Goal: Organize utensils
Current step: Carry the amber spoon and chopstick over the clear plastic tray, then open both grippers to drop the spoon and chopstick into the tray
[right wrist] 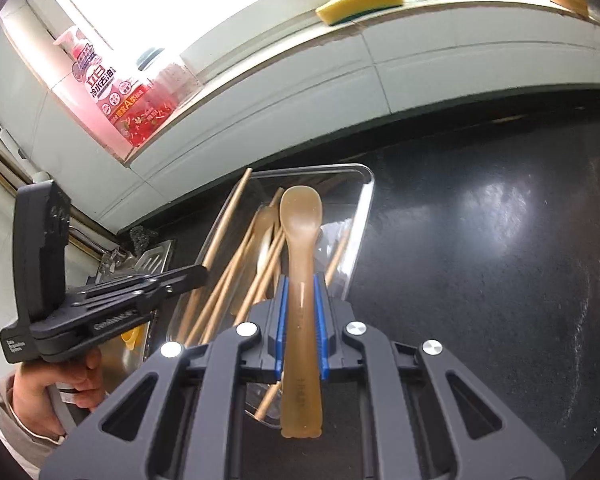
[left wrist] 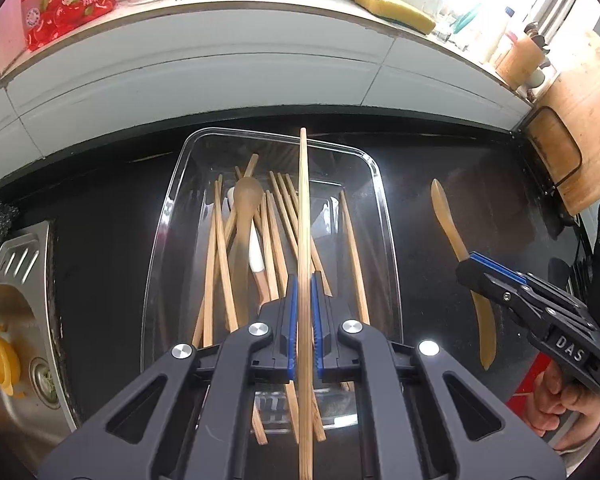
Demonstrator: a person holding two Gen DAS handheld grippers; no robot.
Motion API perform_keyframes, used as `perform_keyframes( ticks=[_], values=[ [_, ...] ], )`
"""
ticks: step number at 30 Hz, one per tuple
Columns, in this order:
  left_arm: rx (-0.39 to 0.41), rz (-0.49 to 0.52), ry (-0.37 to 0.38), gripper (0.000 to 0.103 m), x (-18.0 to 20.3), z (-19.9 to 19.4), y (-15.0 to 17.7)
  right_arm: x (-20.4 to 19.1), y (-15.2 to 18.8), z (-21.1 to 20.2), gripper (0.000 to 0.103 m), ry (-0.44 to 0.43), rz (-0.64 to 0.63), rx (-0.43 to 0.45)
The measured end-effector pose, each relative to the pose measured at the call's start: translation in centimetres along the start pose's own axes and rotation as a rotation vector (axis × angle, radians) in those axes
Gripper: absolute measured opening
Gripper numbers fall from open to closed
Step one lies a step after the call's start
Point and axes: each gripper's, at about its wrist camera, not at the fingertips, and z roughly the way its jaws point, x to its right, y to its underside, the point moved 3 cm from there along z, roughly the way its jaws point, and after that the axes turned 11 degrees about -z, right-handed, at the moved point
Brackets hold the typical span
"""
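A red refill pouch (left wrist: 69, 4) on the window ledge behind the counter carries a white band printed "国家A" in the left wrist view, with small print that seems to read "900" just below it. In the right wrist view a pink pump bottle (right wrist: 96, 76) on the same ledge shows the large characters "立白" and a line under them ending in "去油", while the pouch beside it repeats a yellow "A". The black body of the right gripper (left wrist: 496, 270), seen from the left wrist camera, bears a small plate lettered "DAS"; other print on the tools is too blurred to read.
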Motion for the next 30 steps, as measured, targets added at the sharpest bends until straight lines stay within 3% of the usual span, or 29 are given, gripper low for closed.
perform_keyframes(
  ticks=[14, 16, 17, 20, 23, 24, 30],
  values=[
    [-0.020, -0.031, 0.003, 0.006, -0.3, 1.7, -1.6, 1.0, -0.2, -1.3, 0.013, 0.027, 0.010, 0.016],
    [-0.020, -0.048, -0.024, 0.009, -0.6, 1.4, -2.0, 1.0, -0.1, -1.3, 0.013, 0.035, 0.014, 0.015],
    [-0.017, -0.057, -0.037, 0.015, -0.8, 1.2, -2.1, 1.0, -0.1, -1.2, 0.013, 0.040, 0.013, 0.015],
    [0.016, -0.089, -0.028, 0.088, -1.3, 0.0, -2.5, 0.8, 0.0, -0.9, 0.013, 0.062, 0.022, 0.020],
    [0.079, -0.132, -0.020, 0.091, -2.2, -2.2, -3.0, 0.4, 0.2, -0.4, 0.013, 0.064, 0.022, 0.009],
    [0.098, -0.147, -0.032, 0.097, -2.6, -2.9, -3.2, 0.1, 0.2, -0.2, 0.013, 0.062, 0.021, 0.004],
    [0.160, -0.199, -0.048, 0.097, -4.3, -5.9, -4.1, -2.5, 0.2, 2.4, 0.013, 0.031, -0.022, -0.043]
  ],
)
